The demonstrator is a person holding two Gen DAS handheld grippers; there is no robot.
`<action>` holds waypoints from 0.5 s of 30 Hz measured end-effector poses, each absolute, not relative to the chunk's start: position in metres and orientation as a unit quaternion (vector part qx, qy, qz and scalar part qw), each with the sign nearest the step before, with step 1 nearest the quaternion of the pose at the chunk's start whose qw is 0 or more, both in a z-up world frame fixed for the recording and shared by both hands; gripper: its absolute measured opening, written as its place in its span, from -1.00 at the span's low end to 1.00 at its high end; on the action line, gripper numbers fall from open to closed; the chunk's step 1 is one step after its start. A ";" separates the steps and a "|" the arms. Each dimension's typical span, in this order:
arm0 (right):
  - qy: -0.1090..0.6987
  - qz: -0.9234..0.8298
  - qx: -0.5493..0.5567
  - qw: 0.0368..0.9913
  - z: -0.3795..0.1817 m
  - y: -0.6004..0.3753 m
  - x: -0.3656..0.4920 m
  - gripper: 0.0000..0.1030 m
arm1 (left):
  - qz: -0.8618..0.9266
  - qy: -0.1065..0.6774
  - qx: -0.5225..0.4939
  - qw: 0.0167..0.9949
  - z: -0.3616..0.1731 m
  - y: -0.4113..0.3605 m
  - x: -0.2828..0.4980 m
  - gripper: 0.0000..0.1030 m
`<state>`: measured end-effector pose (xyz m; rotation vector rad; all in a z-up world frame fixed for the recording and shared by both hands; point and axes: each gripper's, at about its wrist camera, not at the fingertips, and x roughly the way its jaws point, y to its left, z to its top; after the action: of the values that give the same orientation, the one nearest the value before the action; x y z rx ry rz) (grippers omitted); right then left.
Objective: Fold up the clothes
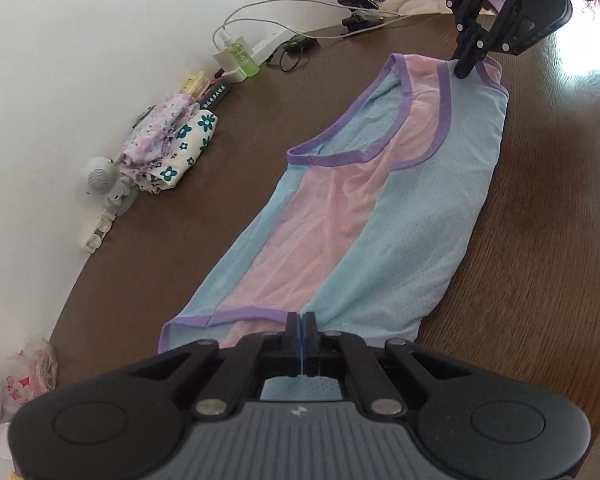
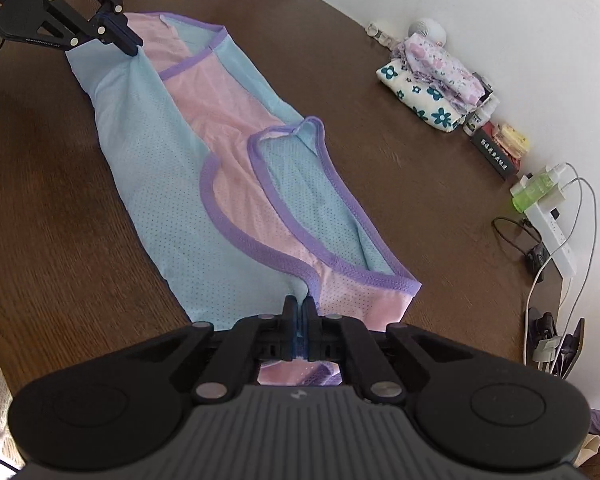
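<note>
1. Your left gripper [image 1: 302, 322] is pinched tight on the hem end of the mesh tank top [image 1: 364, 200] at bottom centre.
2. Your right gripper [image 2: 302, 308] is clamped on the shoulder end.
3. The garment lies folded lengthwise on the wooden table [image 1: 540, 280], its long axis running straight from one gripper to the other, each holding its own end.

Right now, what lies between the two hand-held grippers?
Only the mesh tank top, stretched flat on the table from the left hand-held gripper to the right hand-held gripper; both wrist views show this.
</note>
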<state>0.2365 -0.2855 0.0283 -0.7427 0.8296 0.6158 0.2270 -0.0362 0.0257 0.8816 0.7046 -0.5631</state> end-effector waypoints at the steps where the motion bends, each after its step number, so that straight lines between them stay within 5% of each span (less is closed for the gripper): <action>1: 0.393 0.286 -0.349 0.802 0.024 -0.285 0.240 -0.96 | -0.265 0.332 0.415 0.805 0.021 -0.037 0.231 -1.00; 5: 0.397 0.279 -0.348 0.802 0.015 -0.286 0.244 -0.96 | -0.260 0.332 0.405 0.811 0.013 -0.034 0.237 -0.99; 8: 0.399 0.273 -0.344 0.805 0.010 -0.287 0.247 -0.95 | -0.252 0.344 0.369 0.826 0.020 -0.018 0.233 -0.78; 9: 0.400 0.272 -0.337 0.807 0.008 -0.288 0.248 -0.90 | -0.249 0.348 0.356 0.831 0.022 -0.012 0.232 -0.76; 12: 0.406 0.261 -0.289 0.827 0.009 -0.296 0.250 -0.73 | -0.241 0.359 0.319 0.843 0.030 0.004 0.228 -0.31; 15: 0.395 0.242 -0.234 0.855 0.020 -0.309 0.248 -0.40 | -0.232 0.370 0.281 0.854 0.037 0.020 0.224 -0.27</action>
<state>0.2477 -0.3093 0.0198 -0.4915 0.8304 0.5090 0.2243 0.0195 0.0369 0.5916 0.7785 -0.4872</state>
